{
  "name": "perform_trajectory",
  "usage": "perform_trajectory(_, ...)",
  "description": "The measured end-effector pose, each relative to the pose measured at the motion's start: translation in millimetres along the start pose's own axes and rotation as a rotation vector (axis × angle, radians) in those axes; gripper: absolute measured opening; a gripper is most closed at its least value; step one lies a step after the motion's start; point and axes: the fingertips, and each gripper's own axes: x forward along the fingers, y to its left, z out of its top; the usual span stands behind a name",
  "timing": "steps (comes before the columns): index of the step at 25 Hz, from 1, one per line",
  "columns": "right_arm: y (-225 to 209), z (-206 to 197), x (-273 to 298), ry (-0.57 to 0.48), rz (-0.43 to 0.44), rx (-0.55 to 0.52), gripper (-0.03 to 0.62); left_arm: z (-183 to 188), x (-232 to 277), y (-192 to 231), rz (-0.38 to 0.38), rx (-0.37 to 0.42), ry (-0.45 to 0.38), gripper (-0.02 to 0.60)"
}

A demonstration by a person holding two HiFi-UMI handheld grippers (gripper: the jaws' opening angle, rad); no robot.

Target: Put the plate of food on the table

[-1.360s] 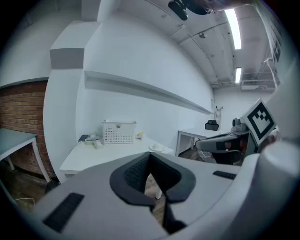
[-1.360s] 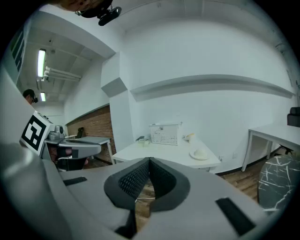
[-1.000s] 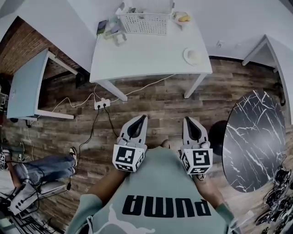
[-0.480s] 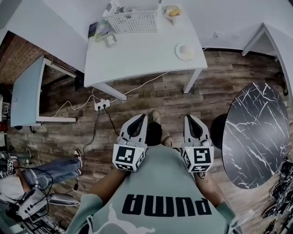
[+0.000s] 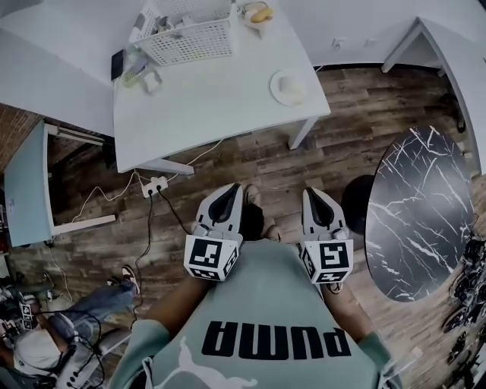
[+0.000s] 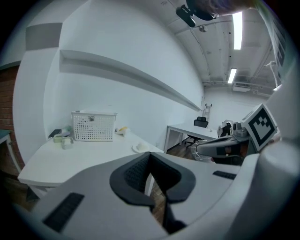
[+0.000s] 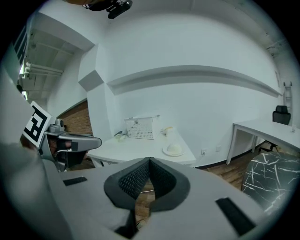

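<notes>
White table (image 5: 205, 106) stood ahead on wood floor (image 5: 334, 163). Left gripper (image 5: 230, 191) and right gripper (image 5: 313, 194) hung side by side, well apart from it, jaws closed together on nothing. Plate (image 5: 289, 88) of pale food lay near the table's right edge.

White table (image 5: 213, 106): stands on wood-plank floor (image 5: 342, 144). Bears perforated basket (image 5: 190, 36) at far edge, small dish with yellow food (image 5: 260, 13) just beside it at far right corner, plate of pale food (image 5: 288, 87) near right edge, dark flat device (image 5: 118, 64) and small containers (image 5: 144, 70) at far left. On floor below: power strip (image 5: 154, 185) with cables.
</notes>
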Motion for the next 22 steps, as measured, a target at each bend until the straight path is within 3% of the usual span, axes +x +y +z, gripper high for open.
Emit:
perform_trajectory(11,-9,43,73,0.054,-0.108,-0.033,0.008,36,69,62,-0.106,-0.052,-0.042,0.006)
perform_trajectory(22,-24,72,110,0.049,-0.208,-0.031,0.008,59,108,102,-0.174,-0.058,-0.069,0.006)
